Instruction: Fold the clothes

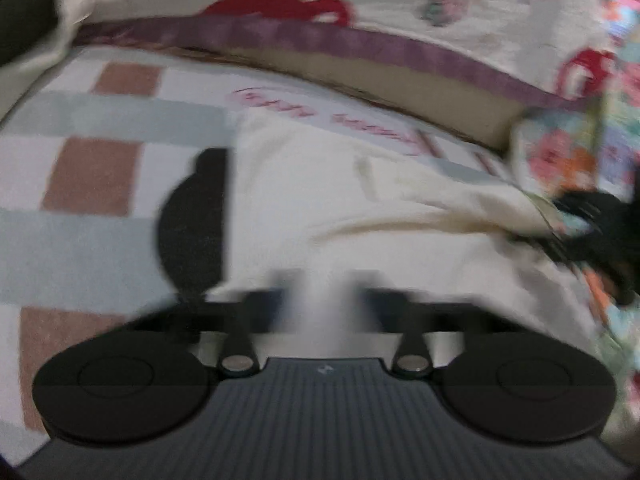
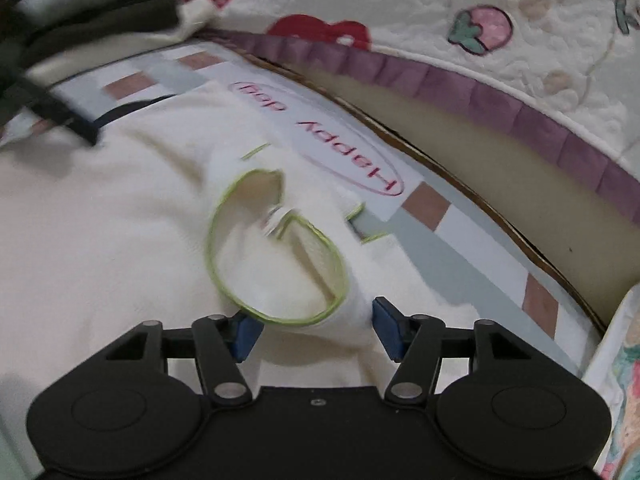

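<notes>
A cream garment with green-trimmed openings lies on a checked mat. My right gripper is open, its blue pads on either side of the green-trimmed edge, low over the cloth. In the left wrist view the same cream garment fills the middle. My left gripper is heavily blurred over the cloth, fingers apart; whether it grips cloth I cannot tell. The other gripper shows as a dark blur at the right.
The mat bears red "Happy dog" lettering. A quilted bedspread with a purple frill overhangs a mattress edge behind. A floral fabric lies at the right. Dark folded cloth sits at the far left.
</notes>
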Action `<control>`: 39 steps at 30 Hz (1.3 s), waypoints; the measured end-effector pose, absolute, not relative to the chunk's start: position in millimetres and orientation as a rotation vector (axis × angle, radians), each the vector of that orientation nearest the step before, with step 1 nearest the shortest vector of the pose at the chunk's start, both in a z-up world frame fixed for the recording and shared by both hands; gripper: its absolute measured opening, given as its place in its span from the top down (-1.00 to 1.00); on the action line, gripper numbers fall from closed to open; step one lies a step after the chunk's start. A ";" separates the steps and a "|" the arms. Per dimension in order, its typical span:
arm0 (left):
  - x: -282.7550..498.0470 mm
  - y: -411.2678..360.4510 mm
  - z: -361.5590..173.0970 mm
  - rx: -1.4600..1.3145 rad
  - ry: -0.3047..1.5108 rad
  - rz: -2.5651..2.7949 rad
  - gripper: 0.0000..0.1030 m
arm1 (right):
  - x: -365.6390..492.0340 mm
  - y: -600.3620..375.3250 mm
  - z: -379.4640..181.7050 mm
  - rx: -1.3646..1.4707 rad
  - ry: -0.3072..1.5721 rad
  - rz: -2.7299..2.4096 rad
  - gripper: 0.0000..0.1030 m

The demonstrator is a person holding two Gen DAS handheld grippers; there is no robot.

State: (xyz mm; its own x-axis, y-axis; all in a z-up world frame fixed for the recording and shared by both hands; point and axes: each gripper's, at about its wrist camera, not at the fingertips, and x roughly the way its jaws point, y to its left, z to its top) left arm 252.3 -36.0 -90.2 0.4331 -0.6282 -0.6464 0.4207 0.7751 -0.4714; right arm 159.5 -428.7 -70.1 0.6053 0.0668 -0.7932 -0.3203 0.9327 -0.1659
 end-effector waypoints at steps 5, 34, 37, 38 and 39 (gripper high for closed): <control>241.8 -51.0 -76.9 -0.131 0.857 -0.674 0.94 | 194.4 -458.2 -60.5 0.079 0.891 0.188 0.73; 248.6 -46.9 -84.8 -0.045 0.853 -0.527 -0.02 | 103.7 -485.2 -64.5 -0.458 0.949 0.120 0.86; 249.2 -43.0 -82.2 -0.072 0.834 -0.531 -0.02 | 112.8 -479.3 -76.0 -0.522 0.962 0.096 0.23; 249.5 -42.8 -80.4 -0.075 0.825 -0.540 -0.02 | 116.7 -477.3 -78.4 -0.536 0.966 0.102 -0.04; 249.7 -42.5 -78.5 -0.079 0.817 -0.550 -0.02 | 120.7 -475.4 -80.6 -0.548 0.968 0.109 -0.11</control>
